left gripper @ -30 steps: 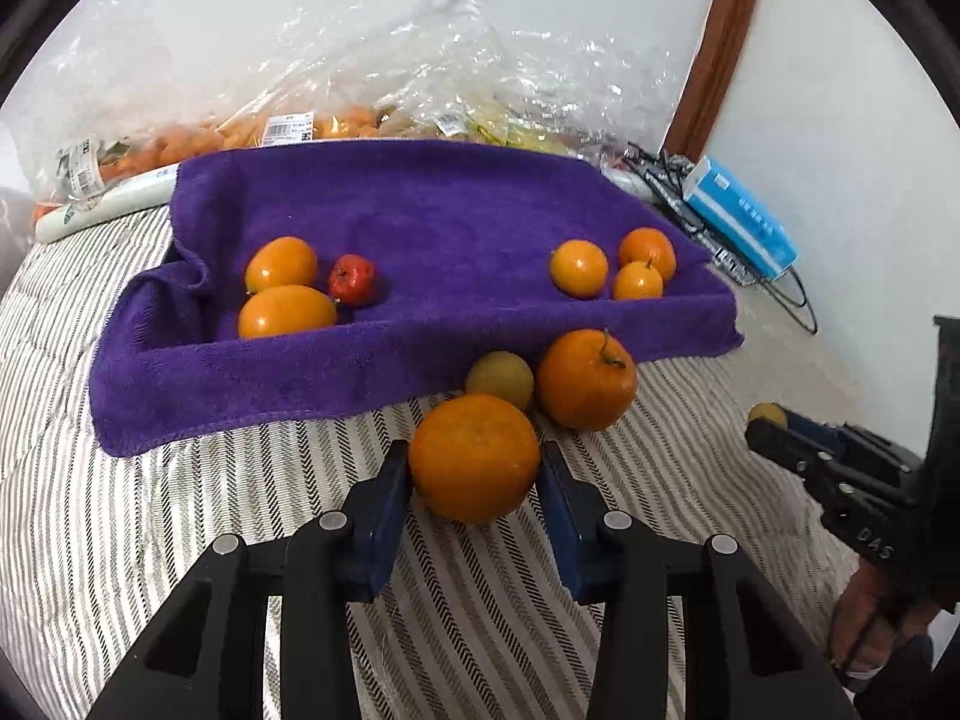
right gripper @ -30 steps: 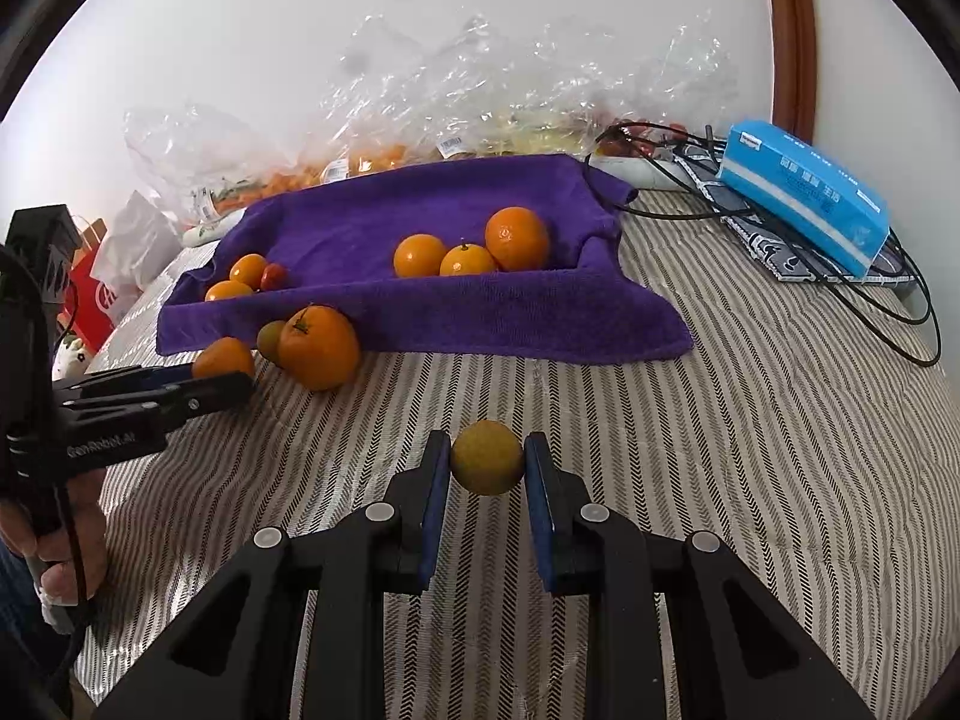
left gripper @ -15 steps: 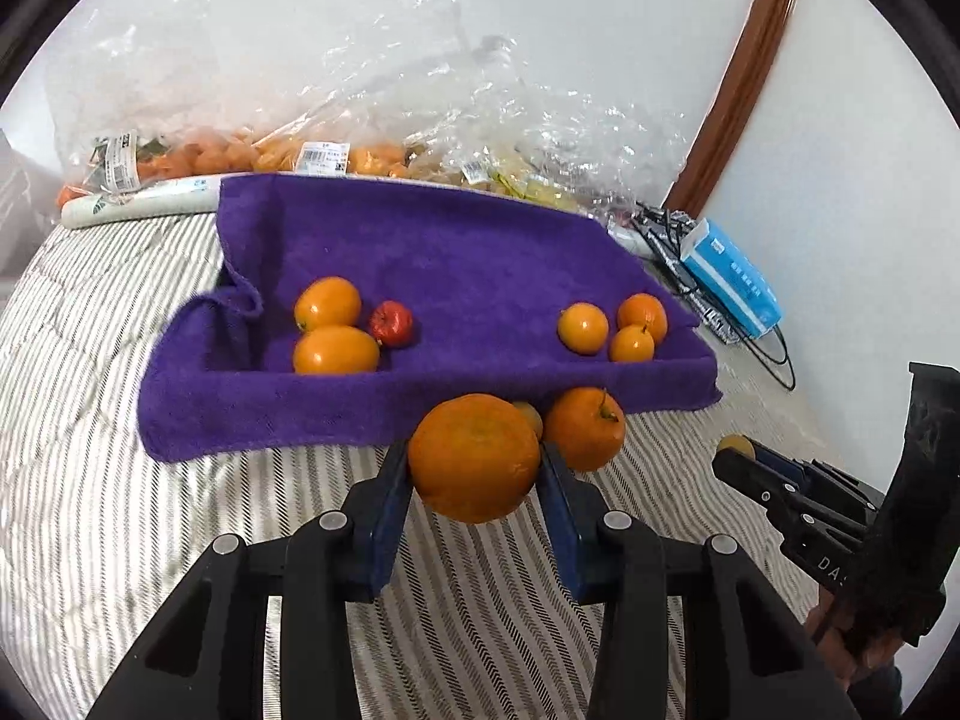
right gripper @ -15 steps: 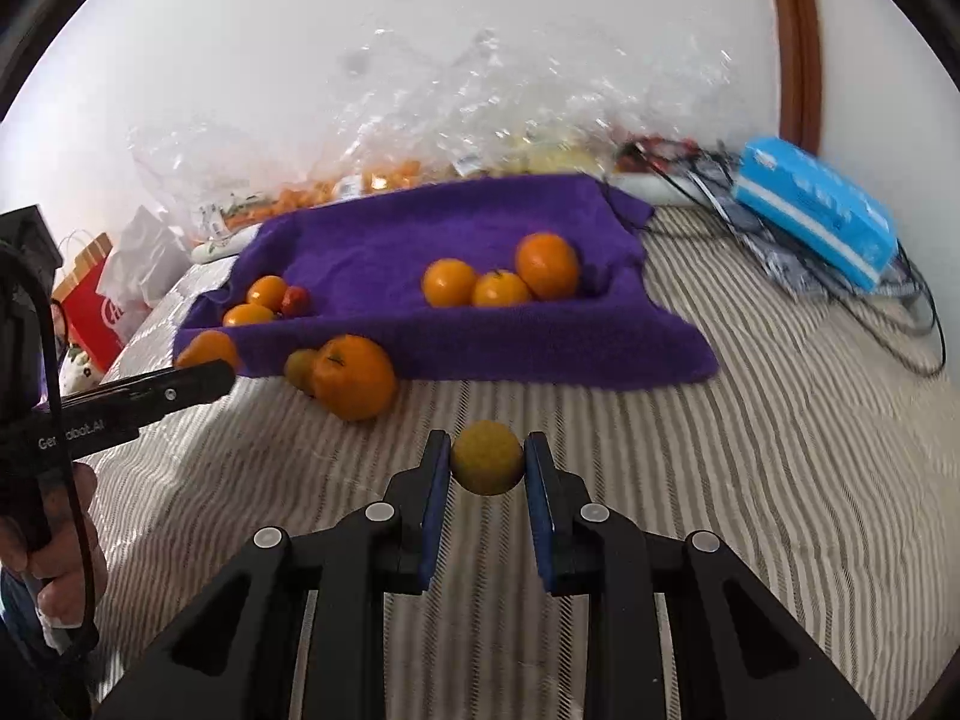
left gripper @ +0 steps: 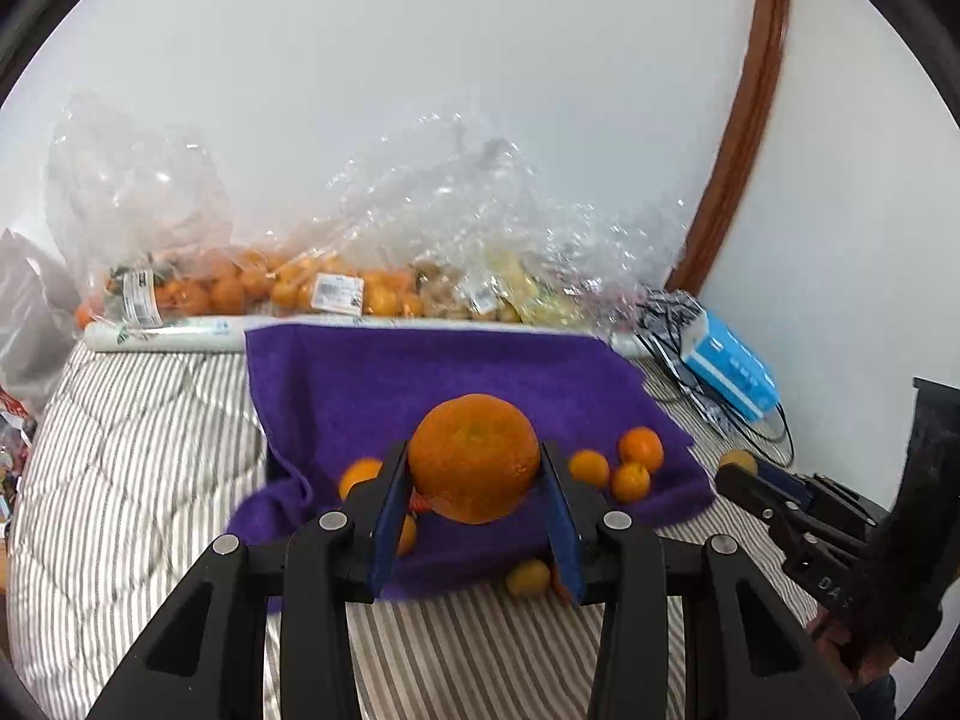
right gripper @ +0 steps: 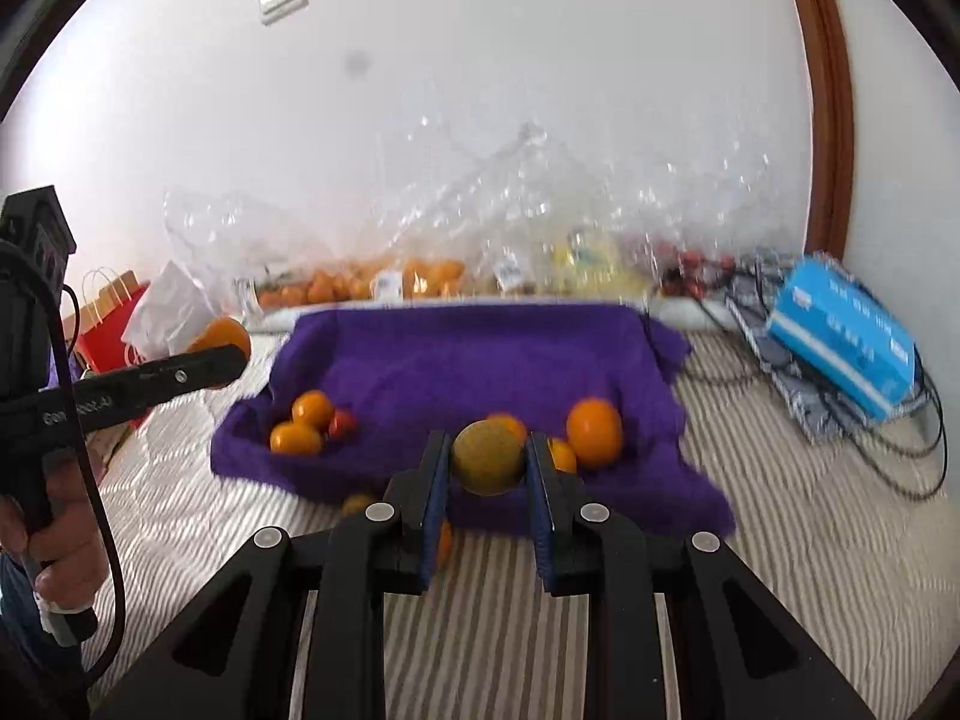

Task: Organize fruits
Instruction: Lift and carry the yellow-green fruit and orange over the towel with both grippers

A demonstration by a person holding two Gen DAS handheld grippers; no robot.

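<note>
My left gripper [left gripper: 474,483] clamps the dimpled orange [left gripper: 474,457], which hides part of the purple towel [left gripper: 420,378] and a fruit behind it. My right gripper [right gripper: 487,474] pinches a dull yellow-green fruit [right gripper: 487,459]. Both now sit higher than 1 second ago, over the towel's front edge instead of the striped bedding [left gripper: 138,450].

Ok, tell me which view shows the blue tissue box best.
The right wrist view: the blue tissue box sits large at the right on a tangle of black cables, its top and long side both showing. The left wrist view shows it smaller, near the right edge beyond the purple towel.
</note>
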